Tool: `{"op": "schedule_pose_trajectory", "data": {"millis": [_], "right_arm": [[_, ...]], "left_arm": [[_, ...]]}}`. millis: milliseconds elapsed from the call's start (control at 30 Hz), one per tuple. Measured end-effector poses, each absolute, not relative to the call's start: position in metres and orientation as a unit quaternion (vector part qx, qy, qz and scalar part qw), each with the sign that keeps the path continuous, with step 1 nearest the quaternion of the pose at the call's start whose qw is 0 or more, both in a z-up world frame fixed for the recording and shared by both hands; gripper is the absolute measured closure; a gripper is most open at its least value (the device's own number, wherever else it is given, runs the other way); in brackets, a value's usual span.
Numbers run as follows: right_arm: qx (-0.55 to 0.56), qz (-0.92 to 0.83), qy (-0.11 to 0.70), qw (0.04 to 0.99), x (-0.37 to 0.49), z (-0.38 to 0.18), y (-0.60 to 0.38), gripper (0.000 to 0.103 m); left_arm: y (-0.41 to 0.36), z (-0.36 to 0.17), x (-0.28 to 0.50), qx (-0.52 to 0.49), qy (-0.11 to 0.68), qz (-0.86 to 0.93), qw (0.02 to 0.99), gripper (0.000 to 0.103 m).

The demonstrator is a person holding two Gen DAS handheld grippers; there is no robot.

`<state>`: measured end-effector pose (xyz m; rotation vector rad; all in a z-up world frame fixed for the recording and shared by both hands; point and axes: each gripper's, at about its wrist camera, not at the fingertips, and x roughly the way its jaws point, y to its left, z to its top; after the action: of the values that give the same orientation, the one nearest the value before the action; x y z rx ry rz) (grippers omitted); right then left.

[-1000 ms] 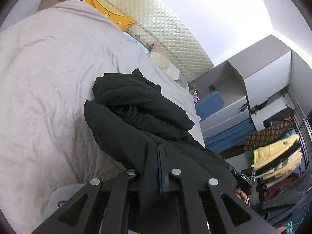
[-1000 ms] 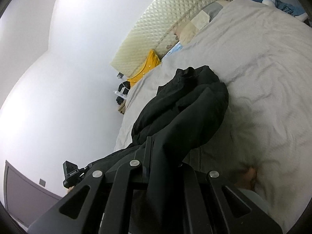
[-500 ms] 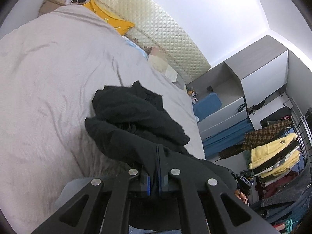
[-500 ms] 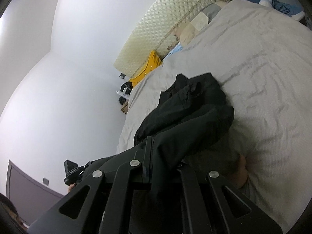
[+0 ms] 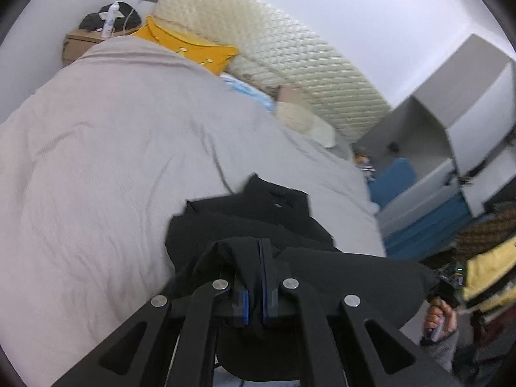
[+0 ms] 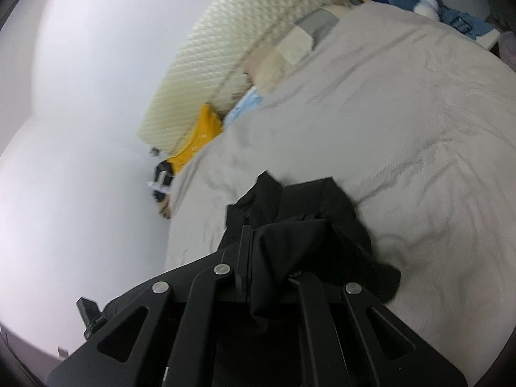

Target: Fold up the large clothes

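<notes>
A bed (image 5: 96,167) under a pale grey cover fills the room, its quilted cream headboard (image 5: 274,54) against the white wall. On the cover's near edge lies a black garment (image 5: 258,225), bunched, collar toward the headboard. The left gripper (image 5: 260,245) pinches a fold of it between blue-edged pads; the right gripper (image 6: 254,235) clamps another fold. A yellow pillow (image 5: 190,48) leans by the headboard.

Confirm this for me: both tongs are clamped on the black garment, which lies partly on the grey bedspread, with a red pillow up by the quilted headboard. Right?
One thing is off: the pillow is yellow, not red, as the left wrist view shows. The rest holds: left tongs and right tongs clamp the black garment on the grey bedspread by the quilted headboard.
</notes>
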<state>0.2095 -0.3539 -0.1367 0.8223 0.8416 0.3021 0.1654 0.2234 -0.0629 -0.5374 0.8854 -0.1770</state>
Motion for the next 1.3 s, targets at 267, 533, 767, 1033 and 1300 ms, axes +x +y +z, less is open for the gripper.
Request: {"op": "schedule_pose_trajectory", "data": {"millis": [267, 533, 767, 1033, 1300], "right_arm": [[0.396, 0.08, 0.44, 0.802, 0.317, -0.173, -0.344, 0.098], [0.406, 0.038, 0.495, 0.767, 0.401, -0.252, -0.338, 0.098], [0.414, 0.041, 0.521, 0.745, 0.423, -0.3, -0.332, 0.098], [0.448, 0.065, 0.515, 0.728, 0.402, -0.289, -0.341, 0.086], [0.444, 0.088, 0.465, 0.761, 0.34, -0.221, -0.353, 0.042]], "left_arm": [[0.218, -0.112, 0.291, -0.251, 0.462, -0.019, 0.851, 0.098], [0.206, -0.197, 0.378, -0.242, 0.521, 0.012, 0.818, 0.096], [0.204, -0.248, 0.418, -0.272, 0.556, 0.002, 0.785, 0.096], [0.205, -0.239, 0.403, -0.284, 0.57, -0.003, 0.771, 0.096], [0.224, -0.17, 0.337, -0.316, 0.535, -0.008, 0.784, 0.086]]}}
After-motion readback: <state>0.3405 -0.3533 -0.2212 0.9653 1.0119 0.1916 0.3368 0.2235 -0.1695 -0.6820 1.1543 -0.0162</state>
